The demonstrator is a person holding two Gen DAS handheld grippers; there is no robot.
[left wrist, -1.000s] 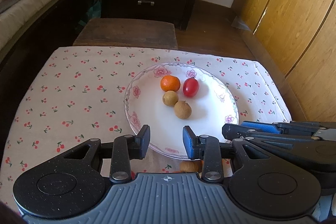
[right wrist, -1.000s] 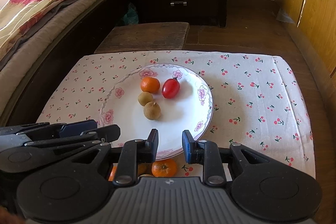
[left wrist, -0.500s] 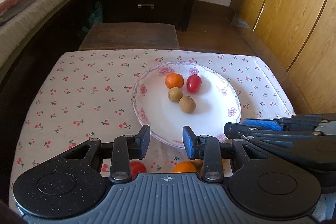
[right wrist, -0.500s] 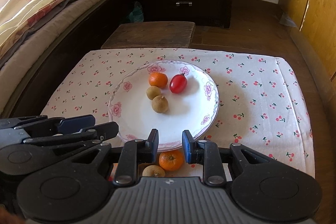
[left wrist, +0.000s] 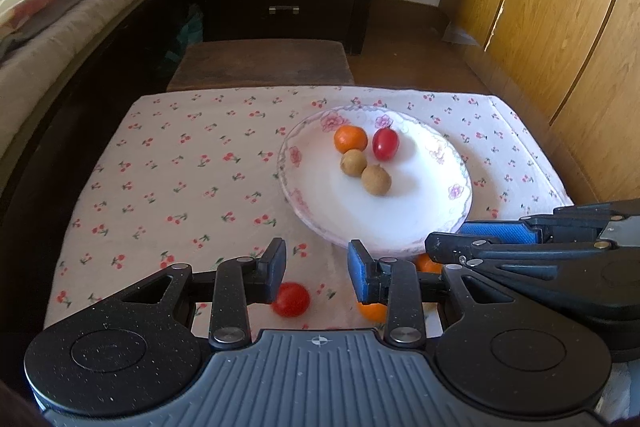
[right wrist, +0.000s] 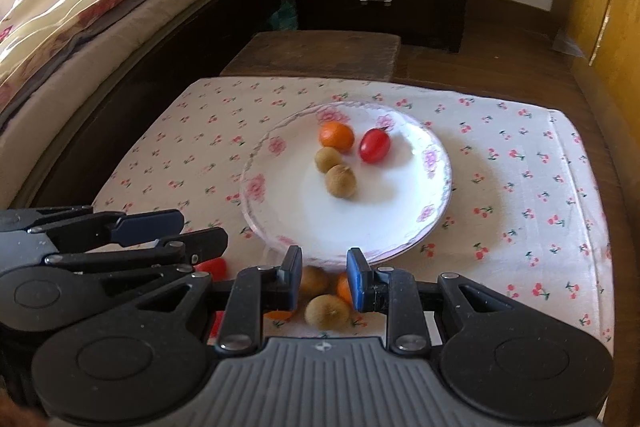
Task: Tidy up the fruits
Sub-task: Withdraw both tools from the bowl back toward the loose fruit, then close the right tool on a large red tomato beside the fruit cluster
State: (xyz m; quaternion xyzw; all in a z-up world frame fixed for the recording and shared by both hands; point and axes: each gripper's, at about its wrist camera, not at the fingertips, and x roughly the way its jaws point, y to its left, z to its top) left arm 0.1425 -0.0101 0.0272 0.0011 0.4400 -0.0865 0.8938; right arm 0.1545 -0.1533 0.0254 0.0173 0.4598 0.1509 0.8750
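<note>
Over the last second I drew both tools back toward me, so the loose fruits on the bench came into view below the plate (left wrist: 456, 163): a red tomato (left wrist: 291, 299) beside my left tool (left wrist: 316, 265), and a brown fruit (right wrist: 327, 311) with oranges by my right tool (right wrist: 323, 269). Both tools were open and empty. Four fruits already lay on the plate; by my judgement, the loose ones remained to be moved.

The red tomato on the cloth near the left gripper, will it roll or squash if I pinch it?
The red tomato looks round and glossy, so it may roll on the cloth if nudged sideways. Its smooth skin could slip between the pads. It is probably soft, so the left gripper, now open, should likely close gently.
</note>
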